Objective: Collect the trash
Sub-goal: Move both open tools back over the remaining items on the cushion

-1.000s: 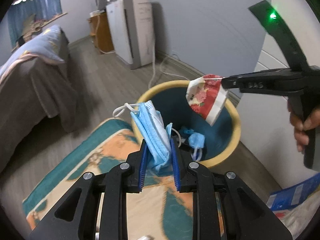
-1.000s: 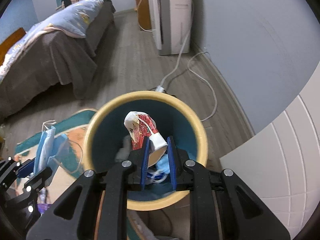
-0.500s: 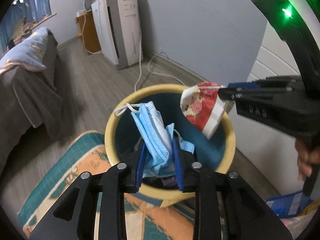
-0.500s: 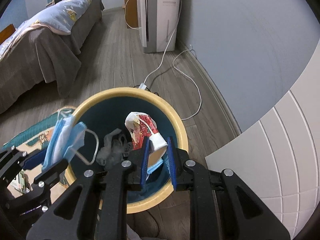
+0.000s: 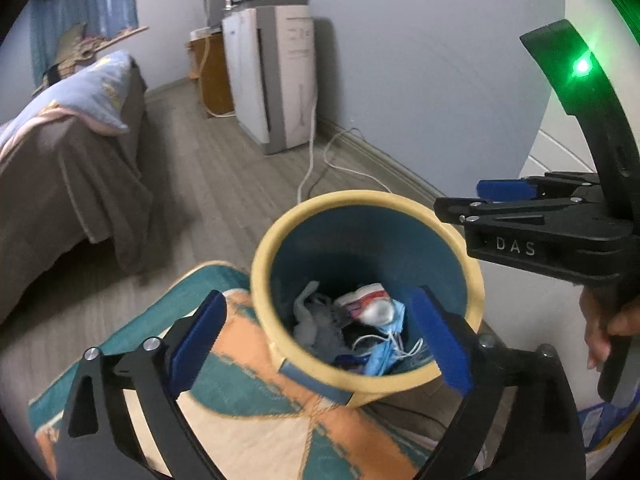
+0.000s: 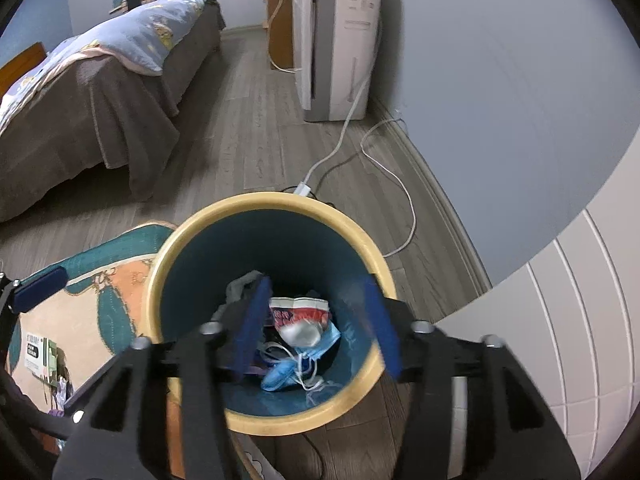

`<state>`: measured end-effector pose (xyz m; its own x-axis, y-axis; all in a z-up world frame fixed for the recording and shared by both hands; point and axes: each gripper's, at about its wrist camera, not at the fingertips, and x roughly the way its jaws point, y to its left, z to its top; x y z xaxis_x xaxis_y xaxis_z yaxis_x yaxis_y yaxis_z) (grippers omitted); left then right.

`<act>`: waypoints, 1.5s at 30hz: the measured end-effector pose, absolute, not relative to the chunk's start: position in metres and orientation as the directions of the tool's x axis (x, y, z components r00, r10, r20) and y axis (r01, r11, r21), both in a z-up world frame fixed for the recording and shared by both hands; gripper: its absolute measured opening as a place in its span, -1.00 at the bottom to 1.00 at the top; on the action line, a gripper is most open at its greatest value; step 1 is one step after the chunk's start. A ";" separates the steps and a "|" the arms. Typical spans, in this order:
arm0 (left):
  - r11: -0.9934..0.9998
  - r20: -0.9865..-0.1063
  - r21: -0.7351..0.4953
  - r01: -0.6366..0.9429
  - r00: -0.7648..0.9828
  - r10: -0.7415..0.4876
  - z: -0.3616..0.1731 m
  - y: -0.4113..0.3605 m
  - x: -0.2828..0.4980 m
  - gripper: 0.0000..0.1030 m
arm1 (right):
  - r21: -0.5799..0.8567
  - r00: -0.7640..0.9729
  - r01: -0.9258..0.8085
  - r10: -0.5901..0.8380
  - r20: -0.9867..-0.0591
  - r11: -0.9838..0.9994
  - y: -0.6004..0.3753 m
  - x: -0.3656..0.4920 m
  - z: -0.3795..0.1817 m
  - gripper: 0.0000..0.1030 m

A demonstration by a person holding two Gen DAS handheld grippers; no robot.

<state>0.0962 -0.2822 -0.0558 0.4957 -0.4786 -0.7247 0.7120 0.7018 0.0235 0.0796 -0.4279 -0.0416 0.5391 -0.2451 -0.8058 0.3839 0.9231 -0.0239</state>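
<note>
Blue face mask (image 6: 286,372) and red-and-white wrapper (image 6: 300,316) both lie at the bottom of the yellow-rimmed bin (image 6: 224,216), wrapper resting on top of the mask, grey crumpled scrap (image 5: 316,320) beside them toward the bin's rug side

Half a second ago each piece hung pinched in a gripper above the bin mouth; now both have dropped in. Release done, both at once

Left gripper (image 5: 320,336): blue pads spread wide, holding nothing, poised over the bin's near rim. Right gripper (image 6: 316,328): also parted wide and empty, directly above the bin opening; pads blurred, so likely caught mid-opening

Judgement: this pair of items is collected; both grippers free for the next pickup

Outward from the bin: patterned rug (image 5: 256,392) touching its base, white cable (image 6: 400,200) on the floor behind it, air purifier (image 6: 336,44) against the wall beyond, bed (image 6: 80,92) well apart from the bin. Small printed packet (image 6: 40,352) lies on the rug near the bin, possibly more trash, cannot tell
</note>
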 end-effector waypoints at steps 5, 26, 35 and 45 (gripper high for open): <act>0.750 -0.710 0.045 0.660 0.549 -0.441 -0.043 -0.246 0.094 0.85 | 0.010 0.565 0.363 -0.212 -0.798 0.932 -0.413 0.081 -0.030 0.76; 0.943 -0.660 0.049 0.329 0.720 -0.217 0.019 -0.001 0.035 0.90 | 0.046 0.655 0.169 -0.077 -0.751 0.984 -0.247 0.055 0.014 0.89; 0.963 -0.665 0.064 0.261 0.731 -0.154 0.000 0.046 0.031 0.90 | -0.055 0.580 0.005 -0.047 -0.813 0.998 -0.184 0.064 -0.029 0.88; 0.967 -0.715 0.094 0.237 0.692 -0.100 -0.023 0.069 0.044 0.90 | -0.027 0.407 -0.166 0.044 -0.912 0.986 -0.138 0.072 -0.096 0.88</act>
<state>0.0444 0.0692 -0.0232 0.6919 -0.1001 -0.7150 0.2367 0.9671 0.0937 0.0720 -0.1381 -0.0956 0.4067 0.0440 -0.9125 -0.1664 0.9857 -0.0267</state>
